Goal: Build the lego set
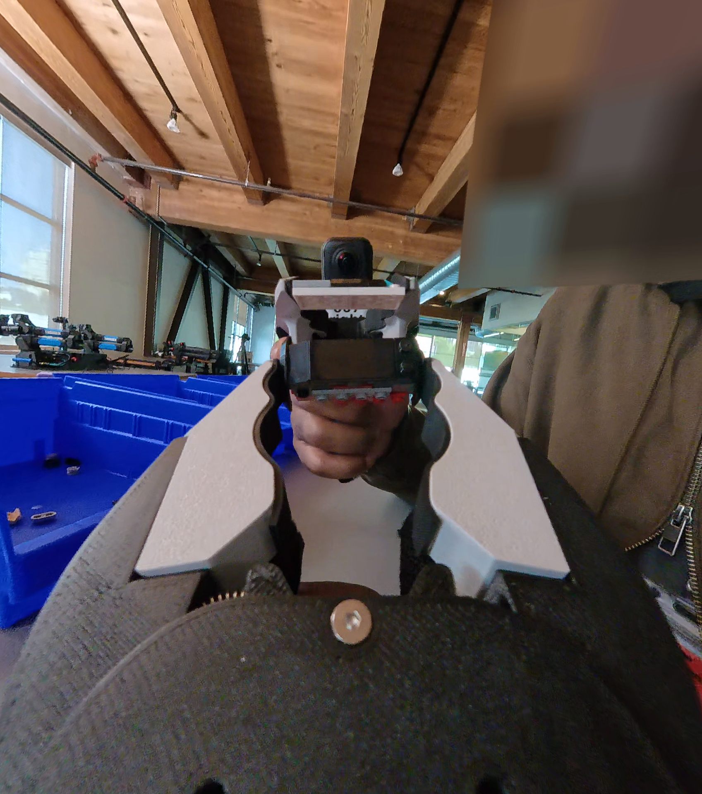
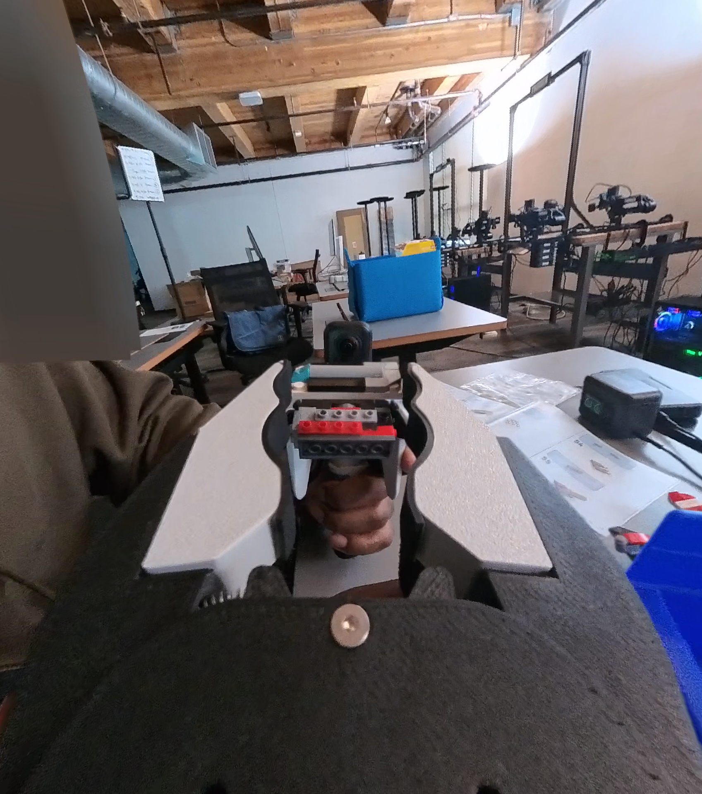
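Grey-and-red brick assembly, stiff, light, liable to pop apart, is raised clear of the tabletop, pinched between both facing grippers, left and right; flat ends grip best.

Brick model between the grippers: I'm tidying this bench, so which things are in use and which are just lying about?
In use: brick model, gripped from opposite sides by the left gripper and right gripper.
Lying about: blue bins, instruction sheets, loose bricks, black box, plastic bag.
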`<state>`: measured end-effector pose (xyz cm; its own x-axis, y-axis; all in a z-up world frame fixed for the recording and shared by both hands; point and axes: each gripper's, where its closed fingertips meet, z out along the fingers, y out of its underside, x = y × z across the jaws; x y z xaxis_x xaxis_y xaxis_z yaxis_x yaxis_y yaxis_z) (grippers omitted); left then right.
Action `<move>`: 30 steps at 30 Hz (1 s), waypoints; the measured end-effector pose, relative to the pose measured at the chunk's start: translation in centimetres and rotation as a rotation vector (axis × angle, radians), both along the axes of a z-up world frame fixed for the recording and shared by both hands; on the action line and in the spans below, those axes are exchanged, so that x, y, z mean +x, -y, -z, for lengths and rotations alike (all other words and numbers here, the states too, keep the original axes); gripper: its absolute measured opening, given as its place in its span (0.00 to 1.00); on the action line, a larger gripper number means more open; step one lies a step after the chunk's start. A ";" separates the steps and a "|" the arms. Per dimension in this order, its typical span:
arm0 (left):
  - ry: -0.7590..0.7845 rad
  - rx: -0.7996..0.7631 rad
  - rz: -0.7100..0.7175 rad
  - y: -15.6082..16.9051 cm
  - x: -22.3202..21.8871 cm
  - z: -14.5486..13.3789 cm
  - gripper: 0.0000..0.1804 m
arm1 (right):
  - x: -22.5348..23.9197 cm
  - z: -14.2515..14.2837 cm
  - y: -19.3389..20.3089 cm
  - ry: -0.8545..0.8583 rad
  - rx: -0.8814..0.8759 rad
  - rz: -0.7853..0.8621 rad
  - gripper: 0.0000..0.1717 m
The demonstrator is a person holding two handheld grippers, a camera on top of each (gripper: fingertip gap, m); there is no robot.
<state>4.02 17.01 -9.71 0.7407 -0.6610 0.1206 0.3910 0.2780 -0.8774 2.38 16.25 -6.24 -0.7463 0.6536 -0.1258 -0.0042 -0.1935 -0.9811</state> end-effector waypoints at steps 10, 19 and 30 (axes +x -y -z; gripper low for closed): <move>0.097 0.080 0.025 1.0 -0.5 -1.3 0.37 | -0.6 -0.2 2.2 0.088 0.008 -0.025 0.31; 0.136 0.111 0.057 1.6 -0.4 -1.9 0.37 | -1.2 -0.1 2.8 0.112 0.010 -0.013 0.31; 0.165 0.126 0.075 1.9 -0.5 -2.2 0.37 | -1.3 0.2 2.7 0.130 0.011 -0.010 0.31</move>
